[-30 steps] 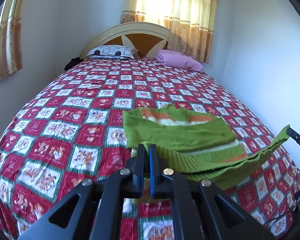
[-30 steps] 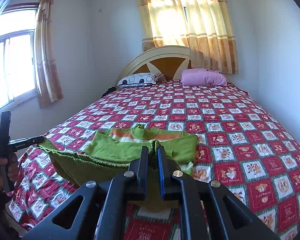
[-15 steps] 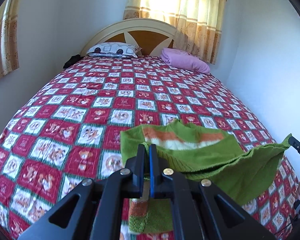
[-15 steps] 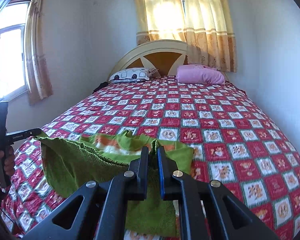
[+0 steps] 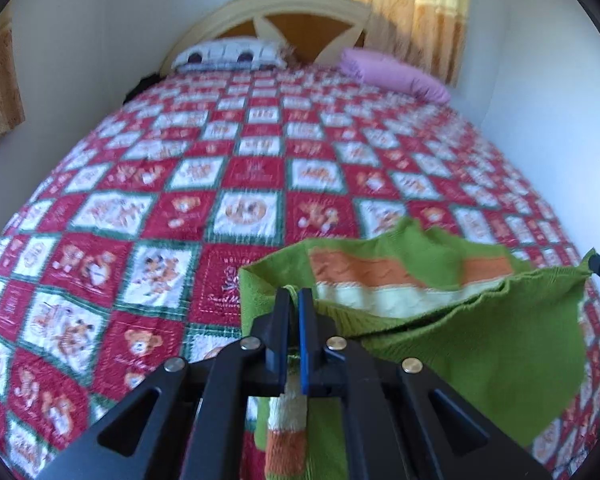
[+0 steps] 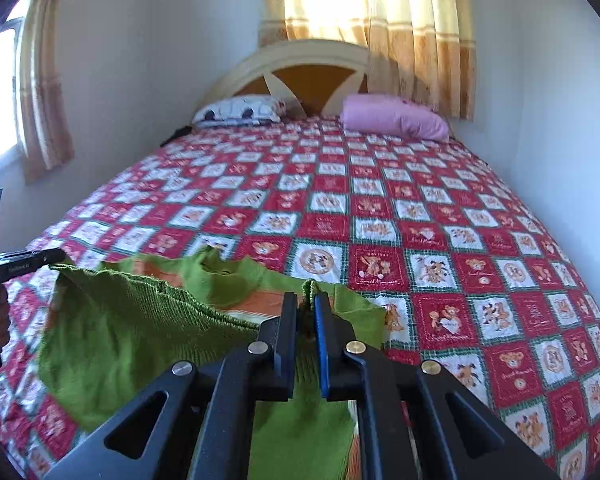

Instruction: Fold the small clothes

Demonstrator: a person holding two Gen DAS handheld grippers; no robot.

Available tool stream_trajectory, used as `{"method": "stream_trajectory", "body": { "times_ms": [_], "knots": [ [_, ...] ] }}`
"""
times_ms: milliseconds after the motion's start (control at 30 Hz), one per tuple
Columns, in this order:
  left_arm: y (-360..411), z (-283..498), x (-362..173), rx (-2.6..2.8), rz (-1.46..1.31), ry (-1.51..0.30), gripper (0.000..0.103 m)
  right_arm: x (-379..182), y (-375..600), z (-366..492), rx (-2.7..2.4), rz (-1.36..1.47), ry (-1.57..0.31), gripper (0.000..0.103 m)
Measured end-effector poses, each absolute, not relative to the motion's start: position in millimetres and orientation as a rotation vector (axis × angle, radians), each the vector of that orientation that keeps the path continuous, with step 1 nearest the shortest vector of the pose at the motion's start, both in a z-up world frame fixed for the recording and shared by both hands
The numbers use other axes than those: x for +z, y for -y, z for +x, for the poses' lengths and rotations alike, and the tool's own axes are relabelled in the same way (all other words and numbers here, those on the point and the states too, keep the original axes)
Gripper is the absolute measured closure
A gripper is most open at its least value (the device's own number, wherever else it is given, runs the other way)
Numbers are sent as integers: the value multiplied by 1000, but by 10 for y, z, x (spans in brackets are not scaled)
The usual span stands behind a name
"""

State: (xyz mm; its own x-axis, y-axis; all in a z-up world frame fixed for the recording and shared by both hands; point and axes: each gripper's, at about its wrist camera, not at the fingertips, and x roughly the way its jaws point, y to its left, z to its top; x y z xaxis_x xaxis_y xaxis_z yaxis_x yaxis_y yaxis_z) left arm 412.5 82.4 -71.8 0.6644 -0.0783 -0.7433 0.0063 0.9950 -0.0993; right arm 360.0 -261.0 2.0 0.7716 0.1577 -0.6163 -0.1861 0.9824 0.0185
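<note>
Small bedroom, white walls close on both sides of the bed (image 6: 380,208), which carries a red patchwork quilt (image 5: 180,208) printed with bears. At the head edge: arched cream headboard (image 6: 312,60), patterned white pillow (image 6: 240,110) toward the left corner, pink pillow (image 6: 396,122) toward the right corner. Yellow curtains (image 6: 368,24) hang behind the headboard; a second curtain (image 6: 40,100) frames a window on the left wall. A green knit garment (image 5: 480,344) with orange and cream stripes sits near the foot edge, part lying on the quilt, part lifted off it. Left gripper (image 5: 294,300): jaws nearly closed, pinching the garment's left hem corner, a striped cuff hanging below them. Right gripper (image 6: 306,304): jaws narrowly parted, clamped on the right hem corner. Hem stretched taut between the two, raised above the quilt. Quilt beyond the garment lies flat and bare up to the pillows. Left wrist view is motion-blurred.
</note>
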Motion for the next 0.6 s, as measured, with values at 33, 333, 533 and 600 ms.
{"method": "stream_trajectory", "body": {
  "times_ms": [33, 333, 533, 600],
  "knots": [
    [-818, 4178, -782, -43, -93, -850, 91, -116, 2602, 3788, 200, -27, -711, 95],
    [-1180, 3954, -937, 52, -129, -815, 36, -745, 2937, 4131, 146, 117, -819, 48],
    [-989, 3951, -873, -38, -45, -794, 36, -773, 3019, 4105, 171, 65, -861, 48],
    [-849, 4056, -909, -54, 9, -796, 40, -764, 2969, 4158, 185, 24, -873, 48]
  ]
}}
